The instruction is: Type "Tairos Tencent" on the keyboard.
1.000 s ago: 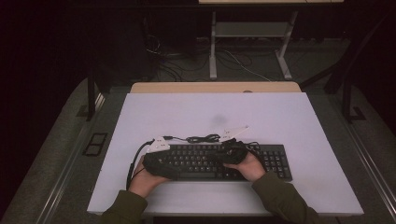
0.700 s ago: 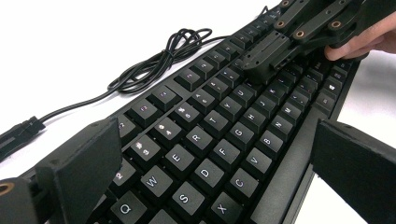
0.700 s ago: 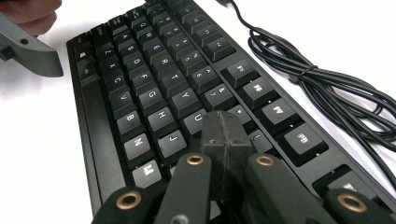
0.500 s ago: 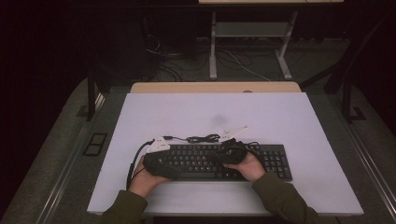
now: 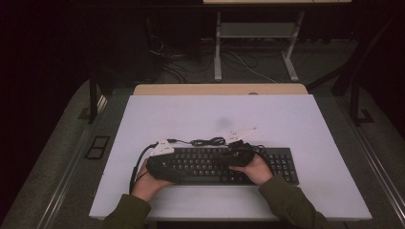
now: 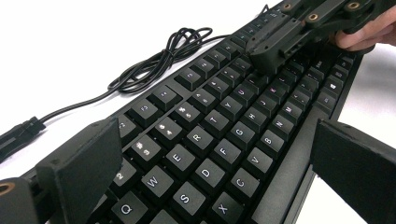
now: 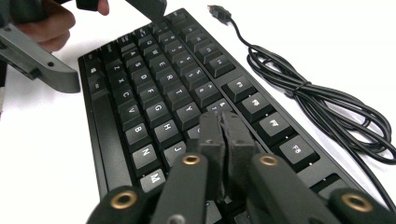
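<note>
From above, your black full-size plastic keyboard lies along the near edge of the white bench, its black cable coiled just behind it. Your left hand-held gripper rests over the left end, the right hand-held gripper mid-board. The left gripper view adds what the overhead hides: those jaws stand wide, straddling the letter keys, likely to steady the board. The right gripper view shows jaws nearly together, just easing apart with nothing between them, tips over the keys around U, probably to press one.
</note>
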